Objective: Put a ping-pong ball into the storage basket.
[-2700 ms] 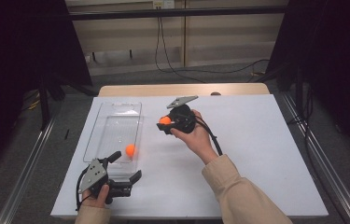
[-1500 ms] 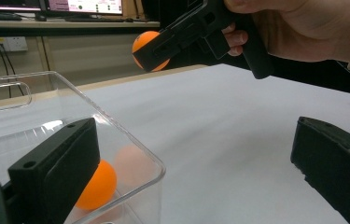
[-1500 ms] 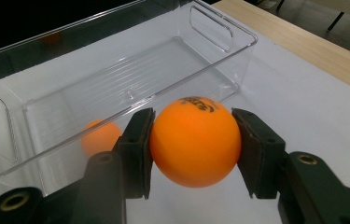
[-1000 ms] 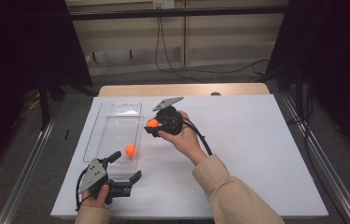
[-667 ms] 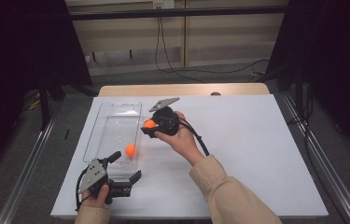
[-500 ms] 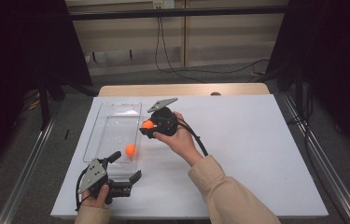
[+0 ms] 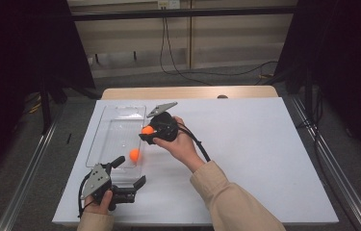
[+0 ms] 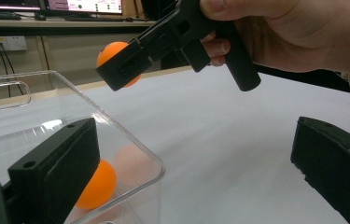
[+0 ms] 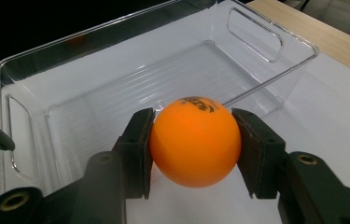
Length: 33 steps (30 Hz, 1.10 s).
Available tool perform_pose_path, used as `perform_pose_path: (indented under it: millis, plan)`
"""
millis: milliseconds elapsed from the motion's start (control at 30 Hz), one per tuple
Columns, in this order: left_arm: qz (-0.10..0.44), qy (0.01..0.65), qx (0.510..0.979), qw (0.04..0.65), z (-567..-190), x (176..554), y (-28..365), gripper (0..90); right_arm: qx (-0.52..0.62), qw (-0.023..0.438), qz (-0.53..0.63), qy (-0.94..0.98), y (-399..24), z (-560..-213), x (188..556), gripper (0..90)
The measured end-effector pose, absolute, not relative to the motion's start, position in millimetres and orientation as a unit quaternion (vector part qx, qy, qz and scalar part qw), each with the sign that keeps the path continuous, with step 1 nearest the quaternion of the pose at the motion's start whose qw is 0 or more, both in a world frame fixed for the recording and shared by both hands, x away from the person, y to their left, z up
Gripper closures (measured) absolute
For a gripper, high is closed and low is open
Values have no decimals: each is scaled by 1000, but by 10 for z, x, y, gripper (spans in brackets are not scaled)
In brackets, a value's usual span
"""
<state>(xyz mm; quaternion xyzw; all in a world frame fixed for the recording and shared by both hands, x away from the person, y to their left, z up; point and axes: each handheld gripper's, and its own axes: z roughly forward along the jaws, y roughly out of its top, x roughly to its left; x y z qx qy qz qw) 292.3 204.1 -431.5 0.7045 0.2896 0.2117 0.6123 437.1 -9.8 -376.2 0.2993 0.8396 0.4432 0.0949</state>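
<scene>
My right gripper [image 7: 145, 132] is shut on an orange ball [image 9: 195, 141], held in the air at the right rim of a clear plastic bin [image 7: 113, 137]; the same ball [image 7: 147, 130] shows in the high view and from the left gripper view [image 8: 113, 53]. A second orange ball [image 7: 134, 154] lies inside the bin near its front right corner, seen through the wall [image 8: 95, 186] in the left gripper view. My left gripper [image 7: 131, 172] rests open at the table's front left, just before the bin, with one jaw by the bin corner.
The bin [image 9: 93, 79] has cut-out handles at both ends and sits on a white table top [image 7: 245, 144]. Open room lies to the right of the bin. A wooden strip [image 7: 187, 92] runs along the far edge, with cables on the floor beyond.
My right gripper has carried the orange ball leftward, from the middle of the table to the bin's right rim. The left gripper and the ball in the bin have stayed put.
</scene>
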Motion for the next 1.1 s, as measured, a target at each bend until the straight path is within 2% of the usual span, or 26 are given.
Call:
perform_pose_path:
  millis: [1100]
  plan:
    - [211, 291, 704, 612, -4316, 2923, 2048, 11, 288, 86, 442, 845, 117, -3803, 4351, 512]
